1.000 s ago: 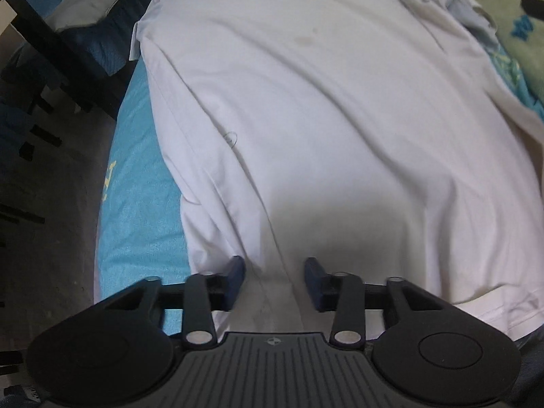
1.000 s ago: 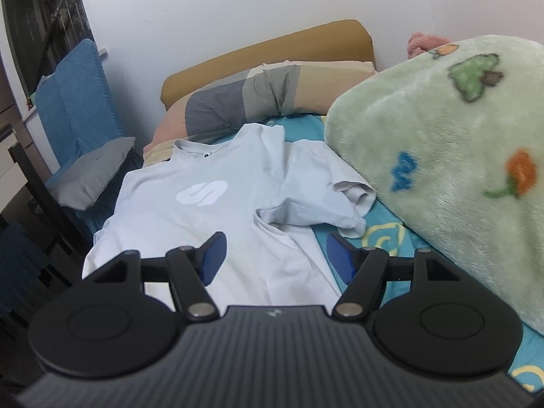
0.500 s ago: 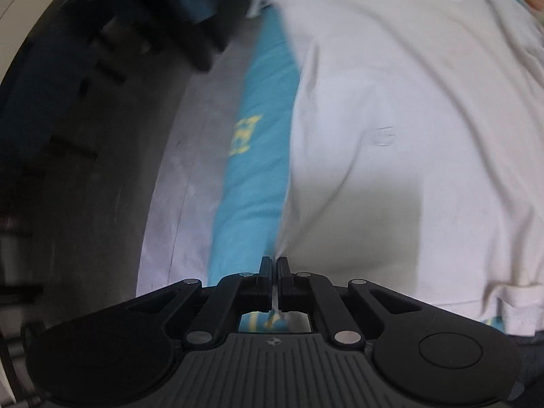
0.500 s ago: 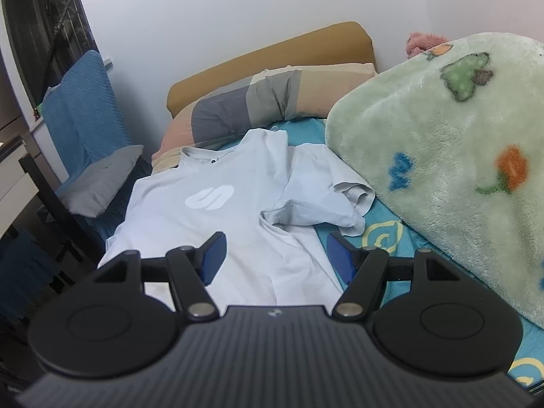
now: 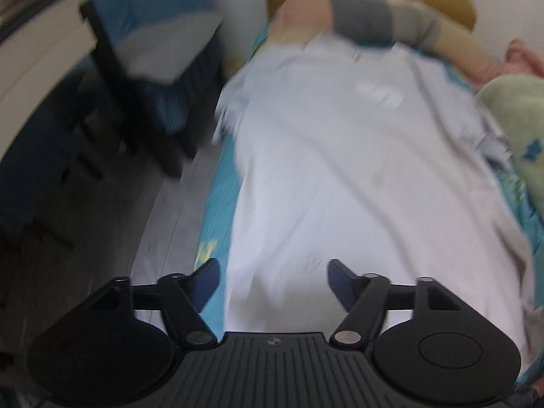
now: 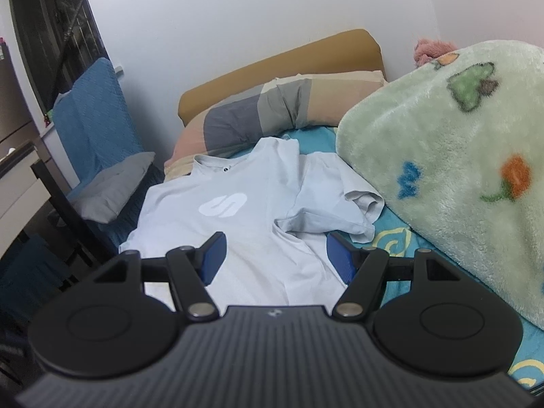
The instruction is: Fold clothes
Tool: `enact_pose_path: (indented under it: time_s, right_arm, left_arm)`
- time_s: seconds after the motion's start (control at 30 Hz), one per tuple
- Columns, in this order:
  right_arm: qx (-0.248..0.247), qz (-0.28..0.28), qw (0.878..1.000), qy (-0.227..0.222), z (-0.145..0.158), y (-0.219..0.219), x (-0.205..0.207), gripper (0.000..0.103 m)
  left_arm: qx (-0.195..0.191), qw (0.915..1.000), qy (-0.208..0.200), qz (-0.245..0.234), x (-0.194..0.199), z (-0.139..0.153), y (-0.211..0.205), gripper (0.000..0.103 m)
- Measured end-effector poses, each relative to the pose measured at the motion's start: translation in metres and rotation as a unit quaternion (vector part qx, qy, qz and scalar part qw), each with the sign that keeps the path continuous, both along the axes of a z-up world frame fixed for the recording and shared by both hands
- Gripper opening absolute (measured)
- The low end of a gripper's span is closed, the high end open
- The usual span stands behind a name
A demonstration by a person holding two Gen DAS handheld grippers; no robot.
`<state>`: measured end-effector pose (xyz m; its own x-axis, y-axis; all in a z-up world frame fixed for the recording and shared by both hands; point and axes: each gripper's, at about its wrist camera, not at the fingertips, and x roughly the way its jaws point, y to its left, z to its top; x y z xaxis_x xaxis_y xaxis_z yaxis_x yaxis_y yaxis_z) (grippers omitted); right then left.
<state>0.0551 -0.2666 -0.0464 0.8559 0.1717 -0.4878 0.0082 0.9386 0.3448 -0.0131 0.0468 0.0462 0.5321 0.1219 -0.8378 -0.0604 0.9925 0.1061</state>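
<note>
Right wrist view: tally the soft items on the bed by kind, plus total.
T-shirt: 1, pale, lying flat, logo up
Pillow: 1, striped, at the head of the bed
Fleece blanket: 1, green, heaped beside the shirt
Plush toy: 1, pink, mostly hidden behind the blanket
Total: 4

The left gripper (image 5: 273, 284) sits low in its frame, its jaws having just opened wide, nothing pinched between the blue pads. The right gripper (image 6: 275, 255), also low centre, has its jaws spread apart and empty.
</note>
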Motion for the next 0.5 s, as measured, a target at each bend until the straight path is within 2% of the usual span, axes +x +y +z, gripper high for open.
enact_pose_path:
  time_s: [0.07, 0.17, 0.23, 0.33, 0.5]
  right_arm:
    - [0.001, -0.001, 1.0, -0.003, 0.001, -0.001, -0.001, 0.068]
    - [0.007, -0.007, 1.0, -0.007, 0.003, -0.005, -0.002, 0.068]
    - [0.014, -0.013, 1.0, -0.008, 0.004, -0.009, -0.003, 0.068]
    - [0.027, -0.018, 0.999, -0.007, 0.005, -0.012, 0.0, 0.068]
    - [0.033, -0.014, 0.999, -0.001, 0.001, -0.01, 0.006, 0.068]
  left_arm:
    - [-0.018, 0.9991, -0.037, -0.008, 0.004, 0.012, -0.009, 0.084]
    - [-0.056, 0.9972, -0.046, -0.016, 0.014, 0.008, -0.013, 0.085]
    - [-0.05, 0.9983, -0.022, -0.019, 0.024, -0.014, -0.006, 0.085]
    - [-0.024, 0.9991, 0.035, -0.007, 0.033, -0.045, 0.004, 0.084]
    - [-0.033, 0.9903, 0.127, 0.046, 0.038, -0.085, 0.031, 0.078]
